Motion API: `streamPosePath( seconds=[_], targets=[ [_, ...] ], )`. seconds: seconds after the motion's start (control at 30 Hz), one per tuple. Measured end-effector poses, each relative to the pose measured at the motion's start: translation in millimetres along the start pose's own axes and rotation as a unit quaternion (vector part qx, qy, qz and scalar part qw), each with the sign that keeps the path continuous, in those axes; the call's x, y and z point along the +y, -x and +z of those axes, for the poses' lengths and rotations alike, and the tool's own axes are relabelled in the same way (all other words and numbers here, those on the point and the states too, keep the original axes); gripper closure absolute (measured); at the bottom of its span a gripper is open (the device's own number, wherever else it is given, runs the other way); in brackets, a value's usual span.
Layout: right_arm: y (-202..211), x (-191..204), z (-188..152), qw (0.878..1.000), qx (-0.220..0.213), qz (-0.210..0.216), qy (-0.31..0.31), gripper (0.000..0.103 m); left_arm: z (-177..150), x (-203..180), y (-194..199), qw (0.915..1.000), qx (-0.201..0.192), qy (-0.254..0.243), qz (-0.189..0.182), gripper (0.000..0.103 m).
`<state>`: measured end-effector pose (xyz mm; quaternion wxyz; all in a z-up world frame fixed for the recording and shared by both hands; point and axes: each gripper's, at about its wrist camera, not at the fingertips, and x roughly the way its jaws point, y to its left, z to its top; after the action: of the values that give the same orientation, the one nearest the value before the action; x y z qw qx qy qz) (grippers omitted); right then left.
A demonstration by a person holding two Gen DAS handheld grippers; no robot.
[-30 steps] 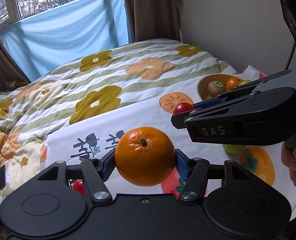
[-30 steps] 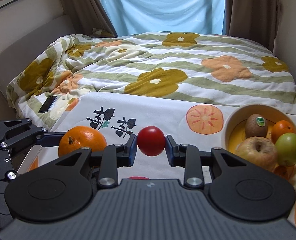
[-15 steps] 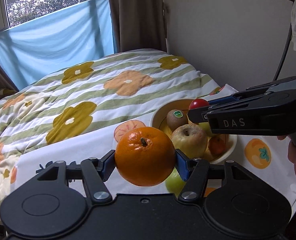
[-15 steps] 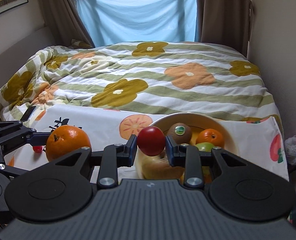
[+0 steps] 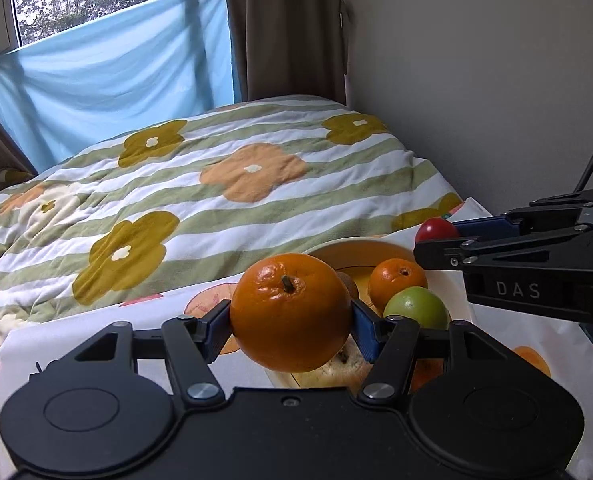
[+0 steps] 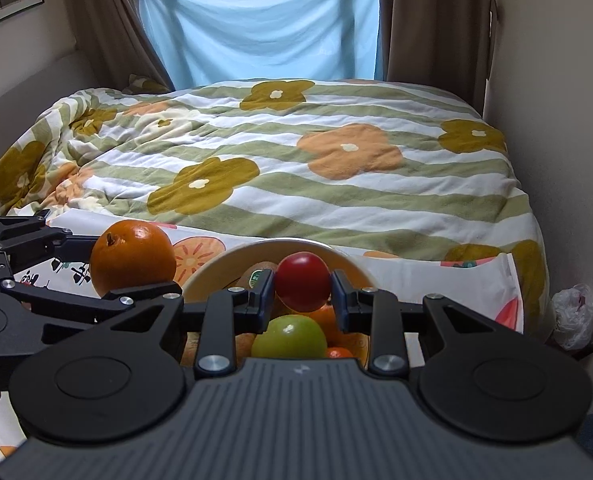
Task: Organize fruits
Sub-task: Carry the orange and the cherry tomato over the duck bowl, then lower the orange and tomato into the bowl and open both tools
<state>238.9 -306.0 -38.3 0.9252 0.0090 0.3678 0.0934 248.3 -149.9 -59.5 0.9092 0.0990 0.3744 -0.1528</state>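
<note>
between the blue-padded fingers (image 5: 363,330) of the black left gripper (image 5: 291,330) sits a glossy orange (image 5: 291,312) with a dark stem. between the navy-padded fingers (image 6: 262,300) of the black right gripper (image 6: 302,298) is a red tomato (image 6: 303,286). below those fingers lies a cream bowl (image 6: 212,270) with a yellow inside, holding a green fruit (image 6: 289,336), a small orange mandarin (image 5: 397,278) and a brown kiwi (image 6: 256,274) with a green sticker. beyond both, the quilt (image 6: 296,168) is white with green stripes and mustard and peach flowers.

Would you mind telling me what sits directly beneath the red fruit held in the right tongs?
In the right wrist view, a green fruit lies in the bowl right below the red fruit that the right tongs grip.
</note>
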Motion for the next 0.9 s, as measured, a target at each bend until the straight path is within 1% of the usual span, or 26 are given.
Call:
streamPosePath(
  seconds=[0.13,0.27,0.47,0.57,0.63,0.67,0.7,0.73,0.9],
  targets=[
    [-15,-11,5,1.0,0.001,0.008,0.006,0.058,5,0,-29,0.9997,0.021,0.015,0.005,0.037],
    [-31,-19,7,1.0,0.008,0.017,0.009,0.058,7,-1,-50,0.9987,0.042,0.022,0.019,0.037],
    [-49,-23,7,0.999,0.014,0.029,0.007,0.058,8,1,-68,0.9973,0.065,0.026,0.022,0.037],
    [-53,-24,8,0.999,0.016,0.034,0.005,0.058,7,1,-74,0.9963,0.077,0.035,0.017,0.036],
    [-55,-25,8,0.999,0.017,0.035,0.006,0.058,7,-1,-70,0.9973,0.063,0.03,0.021,0.025],
    [-56,-25,8,0.999,0.018,0.035,0.007,0.058,9,-2,-67,0.9979,0.055,0.024,0.026,0.014],
    [-56,-26,7,0.999,0.018,0.036,0.008,0.058,10,-3,-63,0.9983,0.047,0.021,0.029,0.011],
    [-57,-26,8,0.999,0.019,0.037,0.009,0.058,12,-3,-59,0.9986,0.04,0.02,0.029,0.011],
    [-60,-27,11,0.999,0.019,0.041,0.012,0.058,14,1,-47,0.9985,0.034,0.034,0.028,0.011]
  ],
)
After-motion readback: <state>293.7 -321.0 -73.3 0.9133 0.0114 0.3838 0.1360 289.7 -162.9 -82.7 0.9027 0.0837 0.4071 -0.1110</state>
